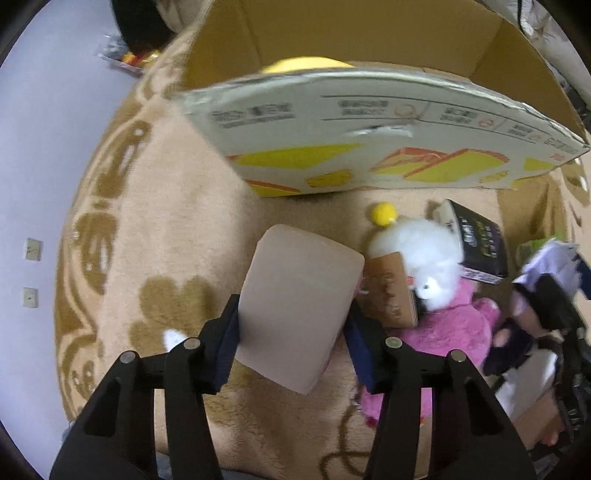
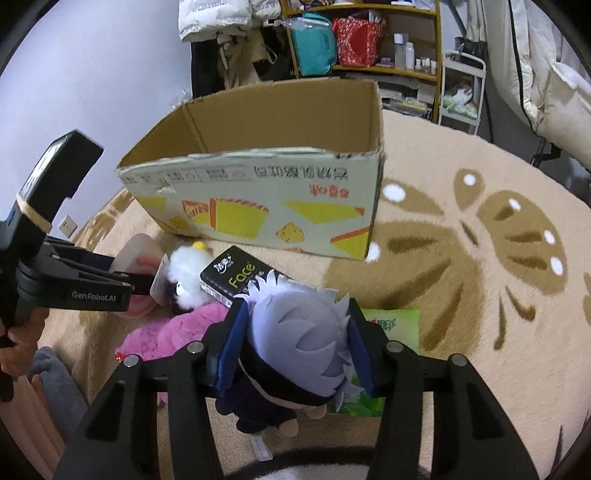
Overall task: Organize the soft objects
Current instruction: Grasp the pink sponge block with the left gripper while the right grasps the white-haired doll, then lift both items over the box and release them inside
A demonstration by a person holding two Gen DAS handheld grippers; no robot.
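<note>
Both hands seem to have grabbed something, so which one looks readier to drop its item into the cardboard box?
Probably the right: its fingers clamp the grey-haired doll, and the cardboard box opens straight ahead. The left gripper grips only the pink block's lower end.

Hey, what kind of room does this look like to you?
Most likely a bedroom or living room in a home. A fluffy beige rug covers the floor, a shelf holds bags and bottles, clothes hang by the wall, and plush toys lie near a cardboard box.

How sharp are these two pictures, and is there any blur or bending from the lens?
Left wrist view: the cardboard box is motion-smeared and its print unreadable, its top edge bowed by the fisheye; the pink block is sharper. Right wrist view: crisper, the plush doll clear; dark corners in both.
</note>
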